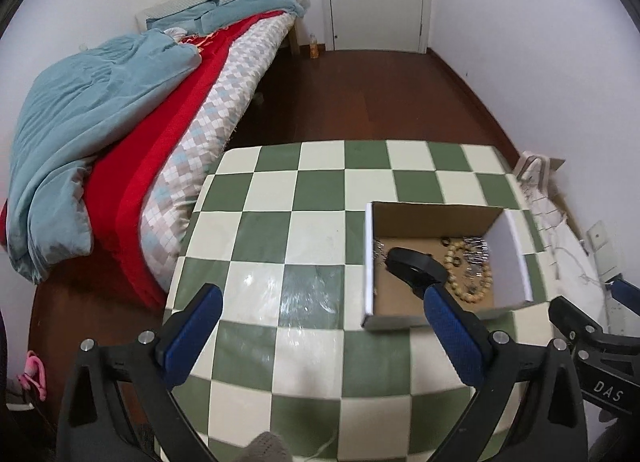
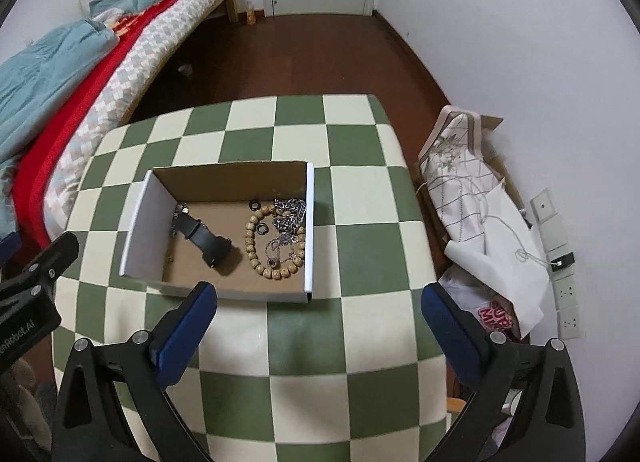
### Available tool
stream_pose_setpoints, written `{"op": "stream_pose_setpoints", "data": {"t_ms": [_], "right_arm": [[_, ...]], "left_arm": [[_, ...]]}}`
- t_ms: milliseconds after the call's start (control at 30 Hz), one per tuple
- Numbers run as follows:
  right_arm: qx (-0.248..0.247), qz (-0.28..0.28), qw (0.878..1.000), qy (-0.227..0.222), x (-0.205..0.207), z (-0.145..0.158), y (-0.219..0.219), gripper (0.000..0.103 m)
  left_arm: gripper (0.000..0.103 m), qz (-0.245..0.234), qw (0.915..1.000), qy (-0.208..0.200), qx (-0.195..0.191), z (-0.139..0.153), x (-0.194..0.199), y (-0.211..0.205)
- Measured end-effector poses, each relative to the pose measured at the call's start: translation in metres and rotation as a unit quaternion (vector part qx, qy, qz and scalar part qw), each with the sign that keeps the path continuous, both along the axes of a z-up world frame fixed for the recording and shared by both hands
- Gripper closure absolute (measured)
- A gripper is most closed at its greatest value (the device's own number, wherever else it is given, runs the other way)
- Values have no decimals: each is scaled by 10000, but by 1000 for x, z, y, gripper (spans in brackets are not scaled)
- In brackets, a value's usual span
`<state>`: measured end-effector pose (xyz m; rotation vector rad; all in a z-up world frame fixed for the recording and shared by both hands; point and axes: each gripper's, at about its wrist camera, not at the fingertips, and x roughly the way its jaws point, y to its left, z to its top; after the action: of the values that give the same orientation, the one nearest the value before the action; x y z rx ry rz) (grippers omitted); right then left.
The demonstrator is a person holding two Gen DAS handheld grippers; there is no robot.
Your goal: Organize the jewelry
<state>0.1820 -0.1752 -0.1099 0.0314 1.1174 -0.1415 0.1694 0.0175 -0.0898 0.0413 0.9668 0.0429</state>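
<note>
Jewelry heaped inside a shallow cardboard box (image 2: 224, 181) on the checkered bench (image 2: 360, 246), toward the bench's right edge. Wooden bead bracelet (image 2: 272, 266) looped along the box's right wall, tangled with a silver chain (image 2: 290, 213); two small dark rings (image 2: 262, 227) just inside the loop, a third (image 2: 254, 204) just outside its far end. Black watch (image 2: 206, 240) lying diagonally mid-box, well apart from the beads; another small metal piece (image 2: 181, 209) in the far left corner.

Left tool (image 1: 324, 310) spread wide, holding nothing, hovering over the bench's near left area with one blue pad (image 1: 452, 326) overlapping the box's near wall in the left wrist view. Right tool (image 2: 320, 314) likewise spread, empty, above the near edge of the bench just short of the box.

Bed (image 1: 120, 121) with blue and red blankets beyond the bench's left edge.
</note>
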Motion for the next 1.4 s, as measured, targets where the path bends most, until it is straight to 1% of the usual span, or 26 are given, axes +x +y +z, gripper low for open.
{"op": "stream_pose_setpoints", "data": {"t_ms": [367,500,767,933,1133,1267,1400], "right_arm": [[-256,114,9968,-743,-70,90,6,0],[-231,109,9946,-1006,-97,126,7,0],[-204,150,9904,-1355,-137,178,7,0],[-40,216,9898,-1410,-158,199,8,0],[0,275,9895,-1416,-173,215,9,0],[-49,215,9900,-1393,-171,217,7,0],[-115,175,9907,-1341,-160,214,5,0]], "left_arm": [[0,12,9987,-466,-225,70,-65,2],[0,10,9978,-610,-255,95,-85,4],[0,-90,9966,-763,-311,132,-121,2],[0,-170,9964,-707,-446,149,-138,0],[0,-258,9967,-651,-419,161,-143,-4],[0,-195,9967,-662,-430,163,-140,-5],[0,-82,9968,-700,-381,162,-131,-6]]}}
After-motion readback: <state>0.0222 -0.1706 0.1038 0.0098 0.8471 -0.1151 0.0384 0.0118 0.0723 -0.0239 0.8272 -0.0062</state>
